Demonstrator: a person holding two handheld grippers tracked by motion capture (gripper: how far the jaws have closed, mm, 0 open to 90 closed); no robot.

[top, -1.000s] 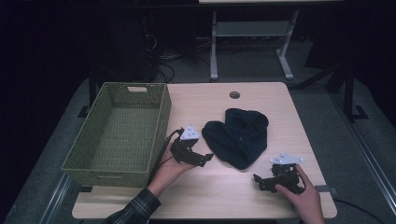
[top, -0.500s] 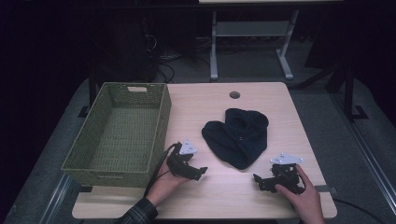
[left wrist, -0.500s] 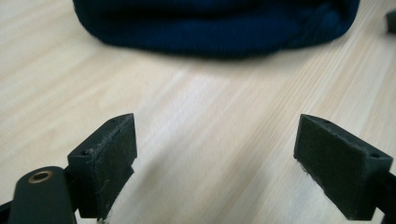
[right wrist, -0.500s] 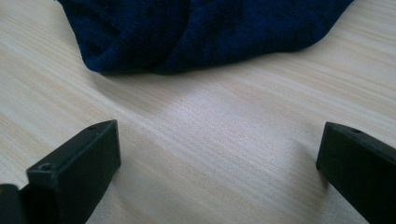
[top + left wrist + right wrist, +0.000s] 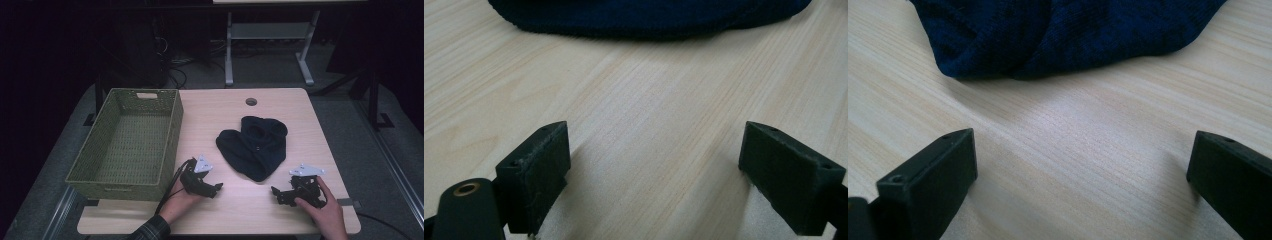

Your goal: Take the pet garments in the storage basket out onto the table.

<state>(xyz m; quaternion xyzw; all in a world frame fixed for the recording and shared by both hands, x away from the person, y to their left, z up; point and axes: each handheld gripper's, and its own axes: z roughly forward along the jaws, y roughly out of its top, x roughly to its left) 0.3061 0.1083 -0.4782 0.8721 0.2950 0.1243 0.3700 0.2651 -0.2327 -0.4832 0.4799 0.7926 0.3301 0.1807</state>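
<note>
Dark blue knitted garment point(image 5: 255, 147) lies crumpled on the table point(image 5: 300, 110), right of centre, untouched. Left gripper point(image 5: 216, 189) rests on the wood at the garment's 7 o'clock, near but apart; jaws spread wide, nothing between them (bare wood in the left gripper view). Right gripper point(image 5: 276, 192) sits at the garment's 5 o'clock, likewise spread and empty. Green woven basket point(image 5: 125, 140) stands at the garment's 9 o'clock, well apart.

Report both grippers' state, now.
Left gripper: open, holding nothing, short of the dark blue garment.
Right gripper: open, holding nothing.
</note>
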